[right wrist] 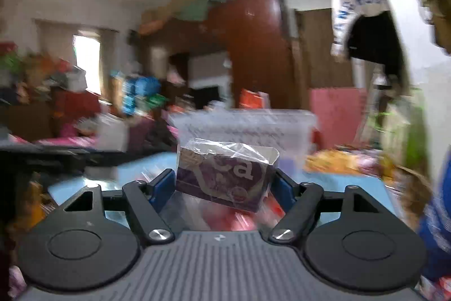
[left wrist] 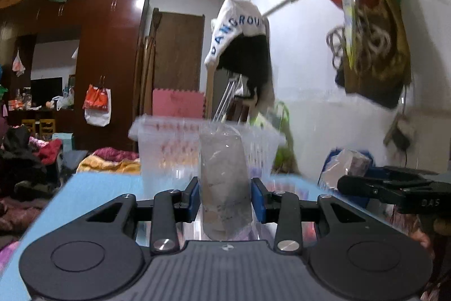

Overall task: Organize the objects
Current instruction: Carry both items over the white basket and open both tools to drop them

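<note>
Left tongs [left wrist: 225, 195] closed on a clear plastic bottle [left wrist: 224, 182], blue pads pressed against both flanks; bottle held upright, long axis vertical, base hanging below the pads and clear of the light blue surface [left wrist: 95, 188]. Directly ahead of the bottle, toward the far edge of the surface: a clear slotted basket [left wrist: 157, 148], open at the top, rim standing about level with the bottle's upper end. Judged the likely destination; bottle would need to travel forward and over the near rim, upright axis kept or tipped in, cannot tell which suits. At the right edge of the left view, part of the other tool [left wrist: 394, 188] seen alongside, near but apart. Right tongs [right wrist: 222, 182] gripping a purple carton [right wrist: 225, 177] wrapped in clear film, long axis lying across the jaws, slightly tilted, lifted off the surface [right wrist: 135, 171]. Same basket [right wrist: 253, 126] straight ahead of the carton, just beyond it, rim above the carton's top. Both views motion-blurred. Neither hand clearly nearer the basket; both loads face it head-on. Risk noted: both loads meeting at the one opening.
</note>
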Demonstrator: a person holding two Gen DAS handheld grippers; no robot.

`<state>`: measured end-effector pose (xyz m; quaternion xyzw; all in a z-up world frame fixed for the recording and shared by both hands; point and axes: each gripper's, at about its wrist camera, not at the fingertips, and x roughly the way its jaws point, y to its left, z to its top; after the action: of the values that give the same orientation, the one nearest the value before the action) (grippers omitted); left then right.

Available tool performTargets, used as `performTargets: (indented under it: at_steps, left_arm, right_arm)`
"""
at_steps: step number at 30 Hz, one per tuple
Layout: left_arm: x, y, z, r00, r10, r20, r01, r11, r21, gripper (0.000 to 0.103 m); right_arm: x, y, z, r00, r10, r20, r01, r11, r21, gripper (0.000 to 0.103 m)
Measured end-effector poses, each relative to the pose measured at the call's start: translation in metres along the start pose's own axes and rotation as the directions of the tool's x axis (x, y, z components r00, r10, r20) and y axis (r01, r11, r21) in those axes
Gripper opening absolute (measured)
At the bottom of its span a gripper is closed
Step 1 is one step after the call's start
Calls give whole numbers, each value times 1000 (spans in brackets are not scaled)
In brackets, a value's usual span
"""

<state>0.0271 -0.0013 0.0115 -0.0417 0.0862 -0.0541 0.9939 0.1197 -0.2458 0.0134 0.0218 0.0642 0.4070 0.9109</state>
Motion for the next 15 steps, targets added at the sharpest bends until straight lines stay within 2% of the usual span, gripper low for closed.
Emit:
performTargets:
  at_steps: [2, 4, 7, 11, 13, 15]
  left_arm:
    - [15, 7, 27, 1000, 8, 10, -8, 1000, -18, 41]
    - [39, 18, 55, 1000, 21, 3, -21, 999, -36, 41]
    - [92, 33, 87, 997, 24, -73, -30, 997, -75, 41]
    - [155, 52, 99, 980, 81, -179, -104, 987, -123, 41]
    - [178, 57, 96, 968, 99, -230, -130, 984, -125, 41]
    - [188, 57, 94, 963, 101, -249, -132, 985, -111, 41]
  right_arm:
    - [21, 1, 27, 1000, 4, 9, -4, 999, -50, 76]
    - [50, 4, 52, 997, -72, 20, 74, 989, -131, 76]
    - [104, -3, 80, 994, -103, -28, 98, 982, -161, 76]
    - [161, -15, 88, 978, -167, -122, 146, 975, -171, 76]
    - [179, -22, 85, 969, -183, -167, 157, 975, -155, 76]
    - [182, -29, 82, 968, -175, -182, 152, 980, -131, 76]
